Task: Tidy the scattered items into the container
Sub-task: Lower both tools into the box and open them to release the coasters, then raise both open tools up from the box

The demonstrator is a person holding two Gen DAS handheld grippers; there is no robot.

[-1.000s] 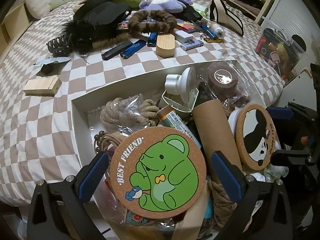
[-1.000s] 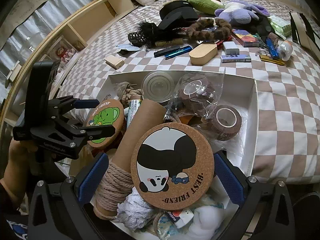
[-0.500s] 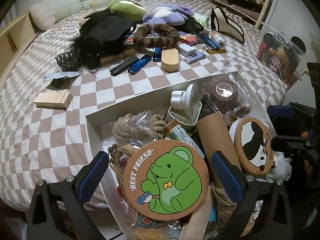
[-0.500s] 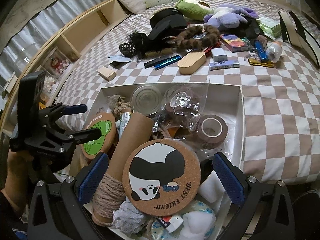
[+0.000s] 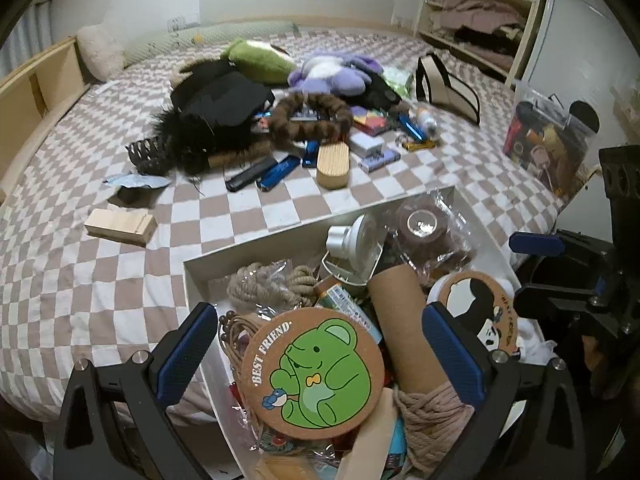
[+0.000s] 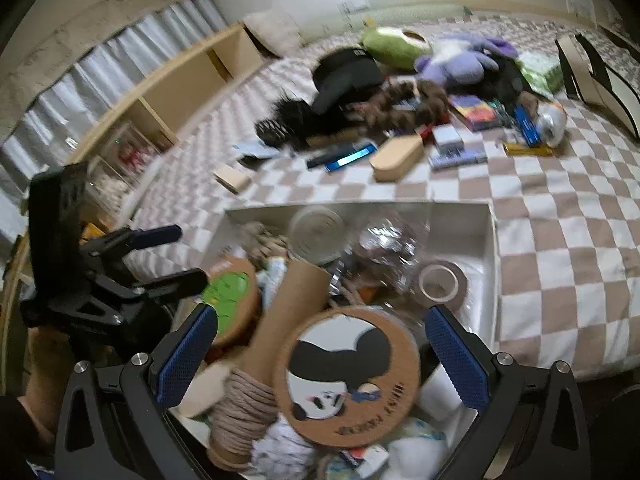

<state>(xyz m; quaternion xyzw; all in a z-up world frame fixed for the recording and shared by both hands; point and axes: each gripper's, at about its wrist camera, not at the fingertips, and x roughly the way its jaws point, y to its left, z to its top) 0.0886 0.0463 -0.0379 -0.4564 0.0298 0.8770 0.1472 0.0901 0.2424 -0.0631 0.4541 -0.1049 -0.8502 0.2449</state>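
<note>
A white box [image 5: 280, 236] sits on the checkered bed, heaped with things. On top lie a green bear cork coaster [image 5: 316, 376] and a panda cork coaster [image 6: 352, 368], beside a cardboard tube [image 5: 404, 320] wound with rope. My left gripper [image 5: 320, 344] hovers open over the bear coaster without touching it. My right gripper [image 6: 322, 354] hovers open over the panda coaster. Loose on the bed beyond the box [image 6: 492, 248] are a wooden block [image 5: 120, 226], an oval wooden case [image 5: 333, 164], blue and black lighters [image 5: 276, 172] and a black hair claw [image 5: 146, 156].
Farther back lie a black cap [image 5: 224, 96], a brown hair ring [image 5: 312, 120], a green plush [image 5: 260, 60] and a purple plush [image 5: 332, 76]. A clear bin of small items [image 5: 548, 136] stands off the bed's right side. A hand [image 6: 44, 368] holds the left gripper.
Both grippers have drawn back and tilted up from the box, so more of the bed and far wall shows. The coasters stay in the box.
</note>
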